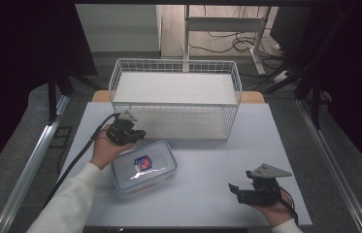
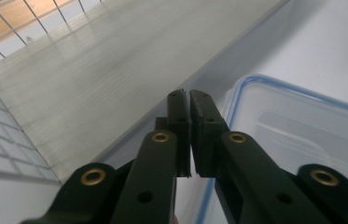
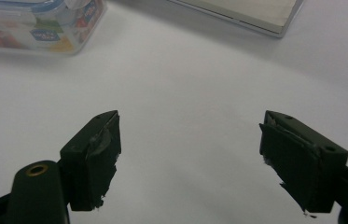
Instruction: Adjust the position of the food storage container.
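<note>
A clear plastic food container with a blue-rimmed lid and a label (image 1: 144, 166) lies on the white table left of centre. My left gripper (image 1: 140, 134) hovers just above the container's far left corner, its jaws shut with nothing between them. In the left gripper view that gripper (image 2: 189, 100) points past the container lid (image 2: 302, 135) toward the basket's base. My right gripper (image 1: 233, 189) rests near the table's front right, jaws wide open and empty. In the right gripper view the same gripper (image 3: 188, 140) faces bare table, with the container (image 3: 41, 23) at the top left.
A white wire basket (image 1: 176, 99) with a pale flat base stands at the back of the table, its front wall just behind the container. The table's front edge (image 1: 193, 226) lies close to my right hand. A desk frame and cables stand on the floor beyond.
</note>
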